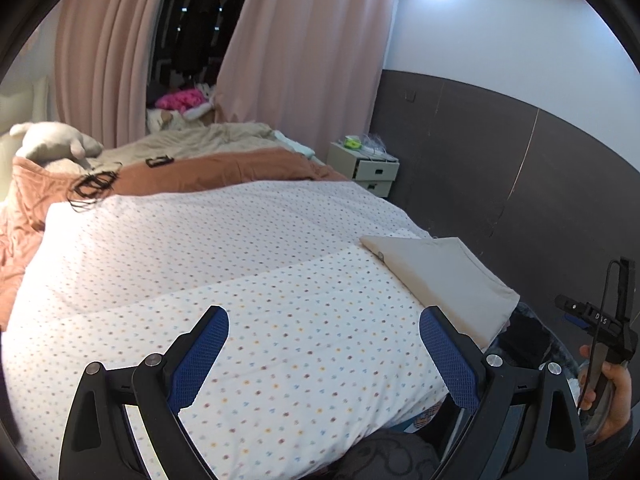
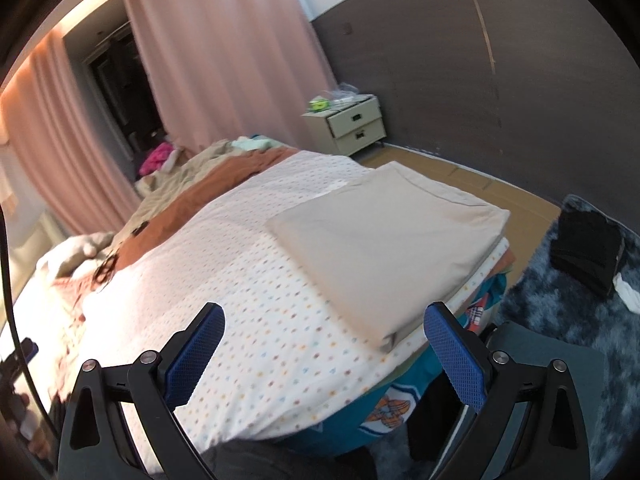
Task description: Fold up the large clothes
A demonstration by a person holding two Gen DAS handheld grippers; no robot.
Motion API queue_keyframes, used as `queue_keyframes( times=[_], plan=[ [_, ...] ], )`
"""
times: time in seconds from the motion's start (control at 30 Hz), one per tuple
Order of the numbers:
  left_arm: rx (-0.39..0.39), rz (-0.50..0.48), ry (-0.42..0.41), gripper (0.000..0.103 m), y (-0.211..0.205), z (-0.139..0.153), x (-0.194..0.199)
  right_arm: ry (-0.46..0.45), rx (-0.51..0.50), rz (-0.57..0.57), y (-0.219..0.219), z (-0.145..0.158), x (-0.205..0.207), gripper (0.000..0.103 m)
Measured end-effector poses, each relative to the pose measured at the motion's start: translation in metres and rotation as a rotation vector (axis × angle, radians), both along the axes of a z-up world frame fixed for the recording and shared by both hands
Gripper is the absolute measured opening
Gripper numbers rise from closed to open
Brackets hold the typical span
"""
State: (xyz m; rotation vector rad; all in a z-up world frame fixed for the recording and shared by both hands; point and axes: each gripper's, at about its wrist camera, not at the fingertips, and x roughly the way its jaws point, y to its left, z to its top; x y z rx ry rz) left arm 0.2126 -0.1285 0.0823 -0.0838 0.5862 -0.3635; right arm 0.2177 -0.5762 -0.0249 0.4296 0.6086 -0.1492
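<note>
Clearly the folded beige cloth [image 2: 384, 248] is soft and light; take a corner; both grippers' jaws stand released, empty.

Bed [image 1: 240, 264]: dotted quilt, folded beige cloth [image 2: 384, 240] atop.

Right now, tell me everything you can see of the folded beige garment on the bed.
The folded beige garment is a flat, neat rectangle of plain, smooth-looking cloth in several layers, with a small tag at one fold in the left wrist view. It lies on the dotted white quilt, at the bed corner nearest the dark wall, its outer edge about level with the quilt's edge. Neither hand-held gripper touches it; nothing rests on it.
</note>
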Motion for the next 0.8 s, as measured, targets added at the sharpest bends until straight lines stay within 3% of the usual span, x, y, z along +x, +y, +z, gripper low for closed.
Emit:
queue_keyframes(
  times=[0.37, 0.8],
  plan=[
    [0.016, 0.068, -0.091, 0.097, 0.026, 0.007, -0.076, -0.05, -0.057, 0.128, 0.059, 0.013, -0.047, 0.1],
    [0.022, 0.149, -0.119, 0.097, 0.058, -0.005, -0.142, -0.088, -0.104, 0.206, 0.1, 0.009, -0.104, 0.1]
  ],
)
